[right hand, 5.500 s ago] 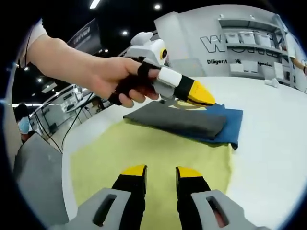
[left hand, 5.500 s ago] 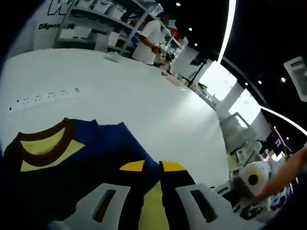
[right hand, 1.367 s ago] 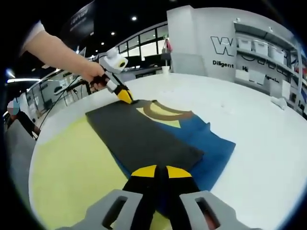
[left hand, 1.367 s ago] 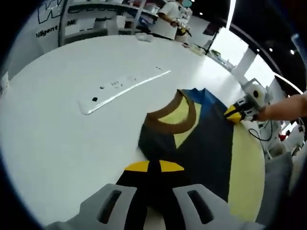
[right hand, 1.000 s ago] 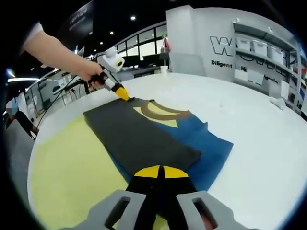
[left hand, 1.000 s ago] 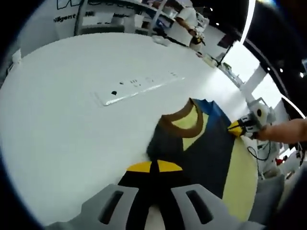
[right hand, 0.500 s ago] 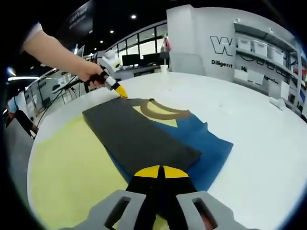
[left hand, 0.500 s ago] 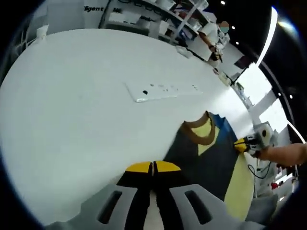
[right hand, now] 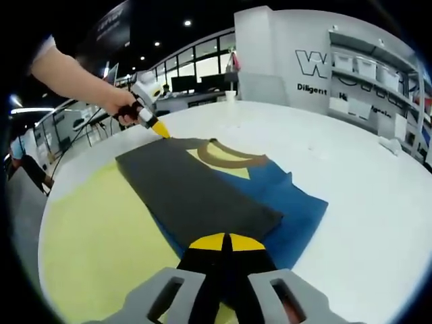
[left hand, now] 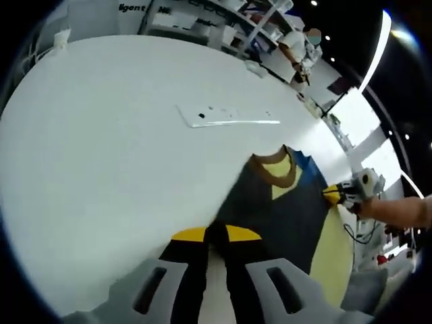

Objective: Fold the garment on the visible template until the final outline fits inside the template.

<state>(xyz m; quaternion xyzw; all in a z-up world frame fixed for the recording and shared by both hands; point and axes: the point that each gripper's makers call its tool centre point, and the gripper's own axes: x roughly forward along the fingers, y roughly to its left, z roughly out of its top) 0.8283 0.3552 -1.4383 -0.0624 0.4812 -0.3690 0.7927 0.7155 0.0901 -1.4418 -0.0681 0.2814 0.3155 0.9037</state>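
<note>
Right gripper view: the right tongs (right hand: 225,240) pinch shut on the near edge of the folded garment (right hand: 202,189), navy and blue with a brown-trimmed yellow collar, lying partly on the yellow template (right hand: 101,223) on the white surface (right hand: 364,202). At the garment's far corner, the left tongs (right hand: 160,130) appear closed; whether they hold cloth is unclear.
</note>
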